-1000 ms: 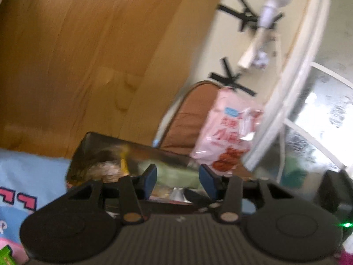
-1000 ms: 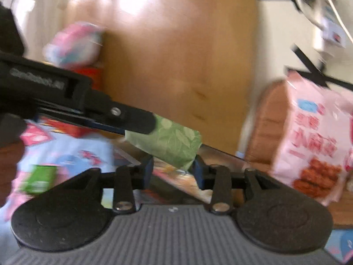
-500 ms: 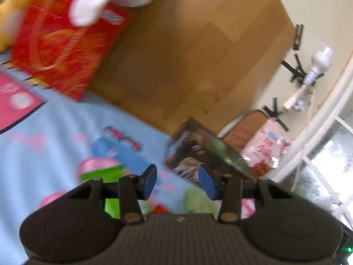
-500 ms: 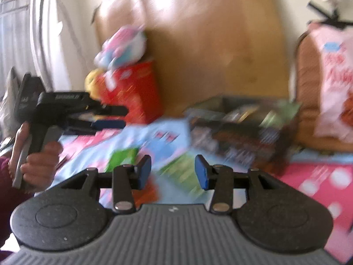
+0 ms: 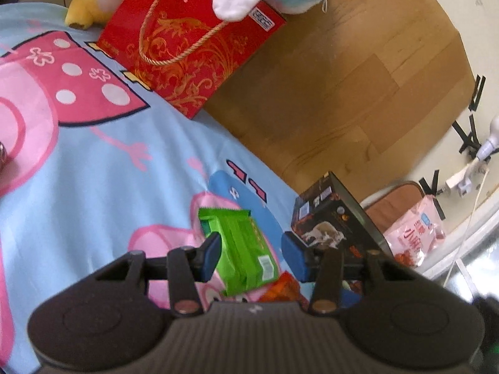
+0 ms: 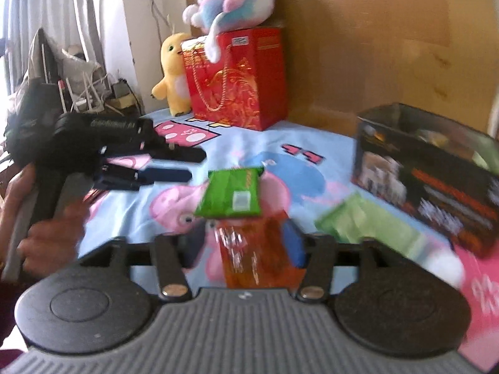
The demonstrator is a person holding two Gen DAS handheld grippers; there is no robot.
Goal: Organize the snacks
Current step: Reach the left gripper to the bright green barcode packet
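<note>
A bright green snack packet (image 5: 240, 249) lies on the blue cartoon sheet (image 5: 93, 171). My left gripper (image 5: 252, 257) hovers over it, open, its blue pads on either side and clear of it. An orange packet (image 6: 255, 249) lies just nearer. My right gripper (image 6: 244, 246) is over it with the jaws opening and the packet between them, not pressed. In the right wrist view the left gripper (image 6: 195, 165) is held by a hand, left of the green packet (image 6: 230, 193). The open black snack box (image 6: 427, 171) stands at the right, with a blurred pale green packet (image 6: 365, 221) in front of it.
A red gift bag (image 5: 193, 40) with a plush toy on top stands at the head of the sheet, beside a yellow plush (image 6: 173, 74). The wooden headboard (image 5: 358, 78) runs behind. A pink snack bag (image 5: 411, 233) leans beyond the black box (image 5: 333, 224).
Both grippers have pulled back from the black box, where a pale green packet sat between them, and now hang over the sheet. The right jaws stand wider than before.
</note>
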